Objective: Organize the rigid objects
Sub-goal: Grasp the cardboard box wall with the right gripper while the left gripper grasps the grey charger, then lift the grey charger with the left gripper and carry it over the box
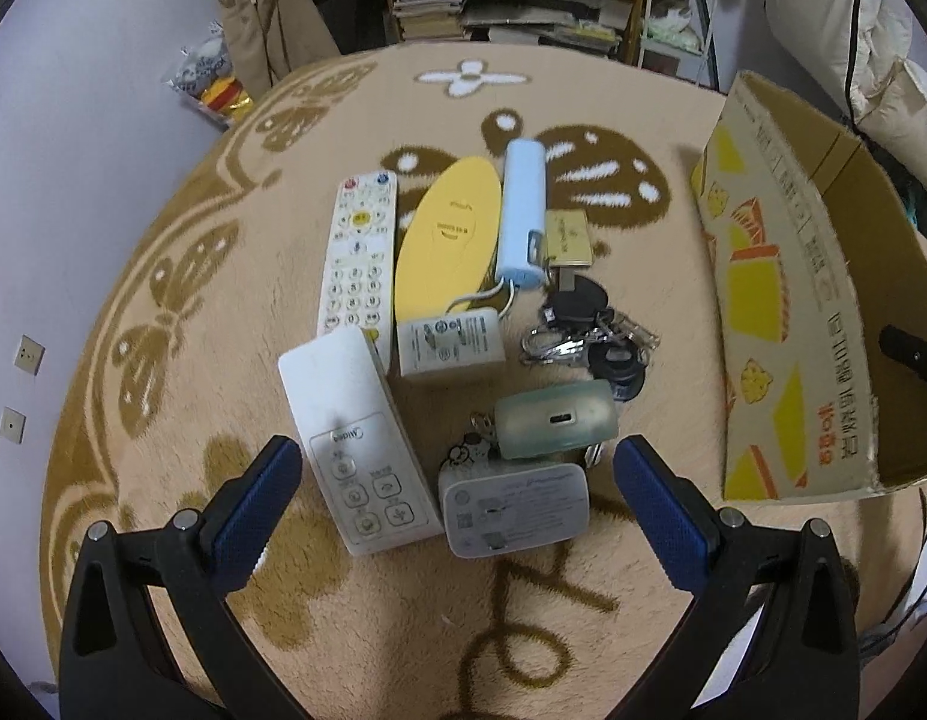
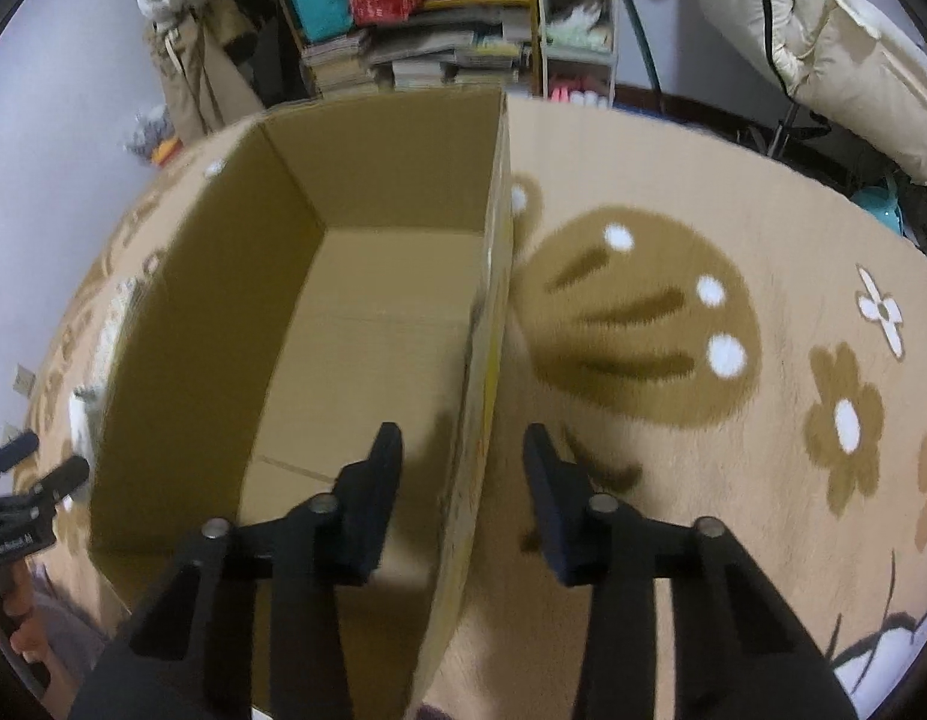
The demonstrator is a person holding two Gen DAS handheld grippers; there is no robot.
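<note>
1. Left claw (image 1: 457, 480) wide open, empty, above AC remote (image 1: 358, 444) & adapter (image 1: 514, 507) near rug's (image 1: 643, 312) front edge.
2. Right claw (image 2: 463, 480) open, straddling box (image 2: 484, 324) wall.
3. Remote: light, stiff, slick plastic; prob best pinched across long sides, mid-body.

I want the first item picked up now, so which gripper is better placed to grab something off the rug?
Left. The left gripper hangs open over the white Midea remote; the right gripper straddles the cardboard box wall, away from the items.
</note>
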